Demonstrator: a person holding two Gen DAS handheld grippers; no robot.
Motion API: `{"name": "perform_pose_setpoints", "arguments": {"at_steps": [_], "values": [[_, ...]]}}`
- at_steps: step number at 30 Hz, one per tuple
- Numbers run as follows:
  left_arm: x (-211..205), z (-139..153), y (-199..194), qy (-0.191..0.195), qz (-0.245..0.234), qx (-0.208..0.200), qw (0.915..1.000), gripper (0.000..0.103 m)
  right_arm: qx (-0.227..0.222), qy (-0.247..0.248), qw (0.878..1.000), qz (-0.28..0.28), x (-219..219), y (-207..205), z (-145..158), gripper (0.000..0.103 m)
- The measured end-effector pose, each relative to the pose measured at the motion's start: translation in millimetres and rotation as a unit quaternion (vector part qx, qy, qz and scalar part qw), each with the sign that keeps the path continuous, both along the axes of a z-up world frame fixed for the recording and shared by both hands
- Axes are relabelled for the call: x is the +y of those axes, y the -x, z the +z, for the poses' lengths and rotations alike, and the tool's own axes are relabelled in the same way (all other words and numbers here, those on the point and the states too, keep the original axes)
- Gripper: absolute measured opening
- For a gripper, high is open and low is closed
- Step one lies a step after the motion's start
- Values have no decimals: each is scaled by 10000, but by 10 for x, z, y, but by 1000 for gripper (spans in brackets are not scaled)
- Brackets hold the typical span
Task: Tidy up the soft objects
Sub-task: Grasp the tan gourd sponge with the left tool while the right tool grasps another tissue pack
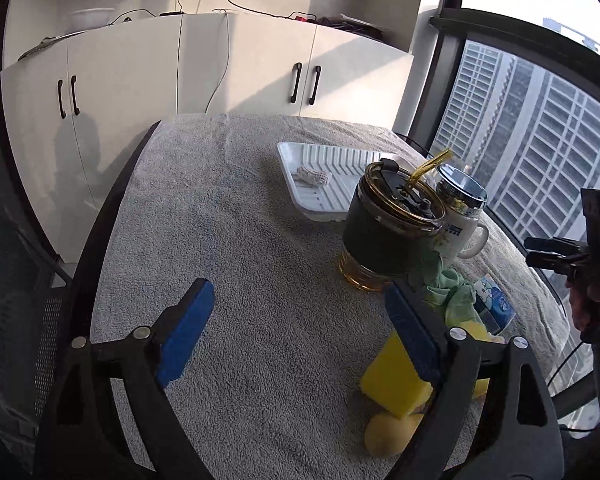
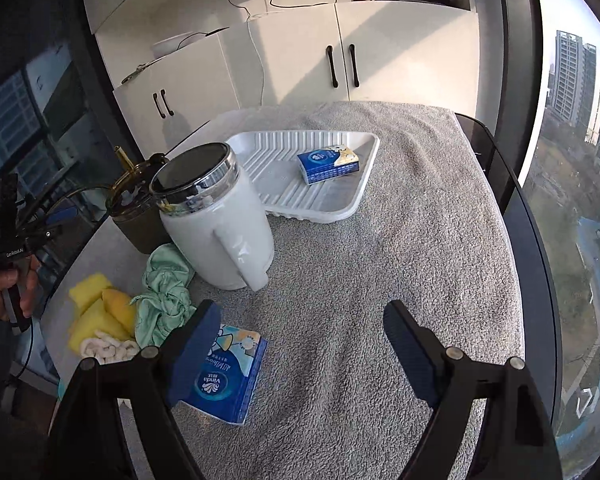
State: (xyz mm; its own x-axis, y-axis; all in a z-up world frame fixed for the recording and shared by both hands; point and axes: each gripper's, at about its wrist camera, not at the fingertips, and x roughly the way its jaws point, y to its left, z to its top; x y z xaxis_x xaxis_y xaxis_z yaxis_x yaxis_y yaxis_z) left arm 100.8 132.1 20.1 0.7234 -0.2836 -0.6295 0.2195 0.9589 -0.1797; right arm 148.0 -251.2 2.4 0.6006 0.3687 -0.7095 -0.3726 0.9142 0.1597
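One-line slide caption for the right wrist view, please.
Open right gripper over towel-covered table; tissue pack in white tray.

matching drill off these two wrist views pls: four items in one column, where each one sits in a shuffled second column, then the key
Items:
1. knitted peanut
2. small tissue pack
3. large tissue pack
4. green cloth

Places:
A. on the towel, beside the right gripper's left finger
B. in the white tray, left wrist view
C. bunched against the white mug
D. in the white tray, right wrist view

Pairs: 1-B, 2-D, 3-A, 4-C
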Motion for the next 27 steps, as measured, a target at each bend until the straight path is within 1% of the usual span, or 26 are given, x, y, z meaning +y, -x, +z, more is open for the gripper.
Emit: {"name": "perform_pose_setpoints", "arguments": {"at_steps": [3, 4, 5, 7, 10, 13, 17, 19, 23, 27], "values": [[-104, -97, 331, 90, 33, 85, 9999, 93, -73, 79, 9999, -25, 144, 303, -60, 90], [-157, -142, 444, 133, -29, 138, 9998, 100, -106, 139, 9998, -9, 203, 401, -91, 95], [-208, -174, 527, 140, -51, 162, 9998, 103, -159, 188, 9997, -13, 256, 492, -115, 99], [-337, -250, 708, 29, -48, 233, 9997, 103, -205, 209, 9996, -4, 344, 646, -160, 103], [-492, -332, 859, -110, 2, 293, 9995, 103, -267, 336, 9990, -104, 453, 768, -201, 103], [-599, -397, 889, -176, -16, 367, 9992, 103, -246, 475, 9984, -184, 521, 748, -222, 103], [-748, -472, 862, -482, -138, 431, 9978, 103, -48, 494, 9979, -404, 523, 660, -321, 103], [-765, -501, 842, -443, -165, 473, 9978, 103, 62, 508, 9976, -475, 522, 616, -378, 103], [-751, -586, 782, -525, 26, 597, 9968, 103, 188, 509, 9973, -499, 559, 516, -474, 103], [-715, -657, 733, -492, 196, 715, 9960, 103, 250, 598, 9967, -492, 630, 424, -569, 103]]}}
